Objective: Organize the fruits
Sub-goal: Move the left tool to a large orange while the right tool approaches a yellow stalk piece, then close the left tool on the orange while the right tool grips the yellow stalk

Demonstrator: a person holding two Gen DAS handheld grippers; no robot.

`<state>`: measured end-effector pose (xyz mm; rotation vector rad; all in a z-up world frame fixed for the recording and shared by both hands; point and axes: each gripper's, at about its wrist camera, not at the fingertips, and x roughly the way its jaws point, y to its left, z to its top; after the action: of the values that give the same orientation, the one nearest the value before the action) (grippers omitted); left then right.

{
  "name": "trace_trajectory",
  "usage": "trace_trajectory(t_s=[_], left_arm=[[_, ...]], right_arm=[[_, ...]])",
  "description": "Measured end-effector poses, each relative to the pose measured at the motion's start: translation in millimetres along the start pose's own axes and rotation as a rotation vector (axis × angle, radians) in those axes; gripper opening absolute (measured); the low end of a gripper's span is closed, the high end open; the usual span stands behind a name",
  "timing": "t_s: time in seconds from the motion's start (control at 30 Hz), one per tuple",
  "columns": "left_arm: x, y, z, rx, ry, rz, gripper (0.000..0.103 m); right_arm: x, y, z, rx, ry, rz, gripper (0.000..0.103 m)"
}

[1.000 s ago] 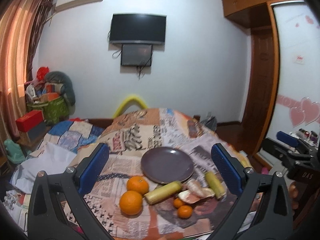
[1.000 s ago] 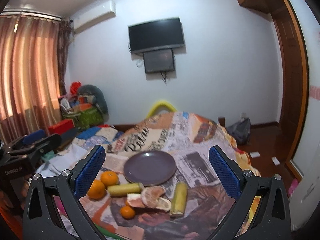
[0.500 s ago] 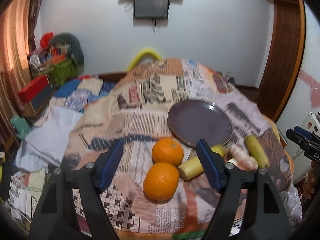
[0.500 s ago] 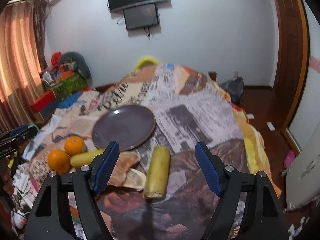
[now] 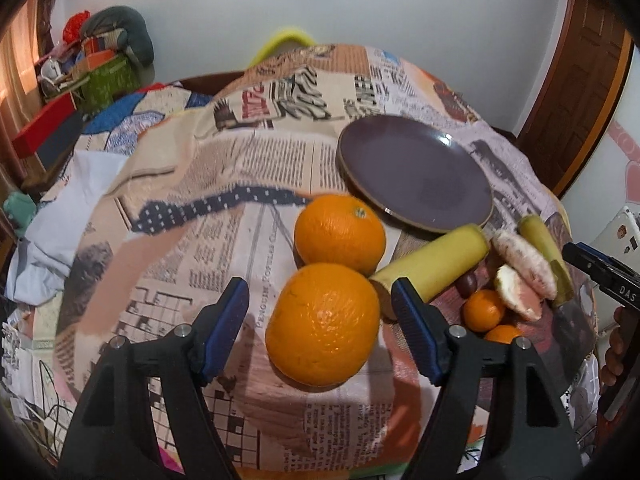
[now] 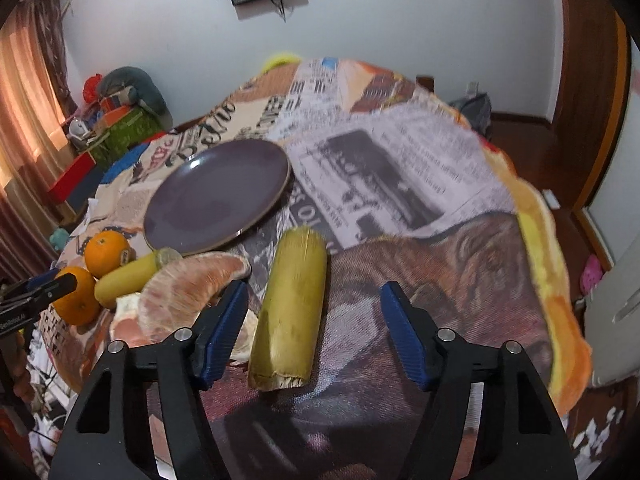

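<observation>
On the newspaper-print blanket point(image 5: 224, 184) lie two large oranges point(image 5: 323, 323), two small ones point(image 5: 483, 309), two yellow-green stalk pieces point(image 6: 291, 307), peeled pomelo segments point(image 6: 188, 288) and one bare purple plate point(image 5: 416, 176). The left tool point(image 5: 320, 304) stands apart around the near orange without touching it. The right tool point(image 6: 314, 306), just closing, straddles a stalk piece with gaps either side.

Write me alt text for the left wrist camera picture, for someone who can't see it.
An open two-finger left gripper hovers with a large orange between its blue pads, not yet touching. A second orange, a yellow-green stalk piece and an empty purple plate lie beyond on a newspaper-print cloth.
</observation>
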<state>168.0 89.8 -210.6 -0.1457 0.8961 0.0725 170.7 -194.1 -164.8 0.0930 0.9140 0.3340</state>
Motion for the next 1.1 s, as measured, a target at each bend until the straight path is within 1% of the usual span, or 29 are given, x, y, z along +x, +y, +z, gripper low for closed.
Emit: trace_trajectory(t_s=[0.1, 0.23, 0.3, 0.4, 0.47, 0.5, 0.53, 0.6, 0.77, 0.87, 0.97, 1.1], left_arm=[[9.7, 0.8, -2.9, -0.005, 0.023, -0.004, 0.074], [22.0, 3.8, -7.0, -0.026, 0.055, -0.007, 0.074], [25.9, 5.8, -8.7, -0.042, 0.063, -0.011, 0.074], [30.2, 7.0, -10.8, -0.049, 0.061, -0.010, 0.073], [30.2, 5.6, -10.5, -0.041, 0.057, -0.012, 0.068], [30.1, 4.4, -10.3, -0.035, 0.056, -0.015, 0.066], [29.8, 3.5, -10.5, -0.032, 0.056, -0.020, 0.061], [29.3, 0.8, -9.7, -0.021, 0.059, -0.013, 0.061], [25.6, 0.3, -9.0, -0.014, 0.059, -0.002, 0.060], [19.2, 0.8, -7.8, -0.007, 0.047, 0.011, 0.060], [9.4, 2.2, -4.5, -0.012, 0.026, 0.007, 0.060], [-7.4, 1.3, 4.6, -0.006, -0.024, 0.014, 0.060]], right_arm=[[10.8, 1.0, 0.4, 0.004, 0.023, 0.016, 0.058], [21.8, 3.3, 0.9, 0.006, 0.046, 0.031, 0.055], [26.4, 3.9, 1.6, 0.004, 0.052, 0.030, 0.055], [31.7, 4.7, 3.6, 0.003, 0.052, 0.022, 0.050], [32.7, 5.2, 4.9, 0.003, 0.051, 0.022, 0.048], [33.1, 5.0, 5.0, 0.004, 0.049, 0.023, 0.045], [34.6, 5.6, 6.5, 0.002, 0.051, 0.028, 0.042], [34.7, 6.7, 6.3, -0.003, 0.051, 0.035, 0.039], [31.6, 6.2, 6.7, -0.003, 0.052, 0.040, 0.037], [26.4, 5.5, 8.4, -0.003, 0.040, 0.041, 0.037], [18.4, 5.6, 11.3, -0.005, 0.018, 0.040, 0.036], [5.8, 5.7, 18.1, -0.010, -0.021, 0.042, 0.035]])
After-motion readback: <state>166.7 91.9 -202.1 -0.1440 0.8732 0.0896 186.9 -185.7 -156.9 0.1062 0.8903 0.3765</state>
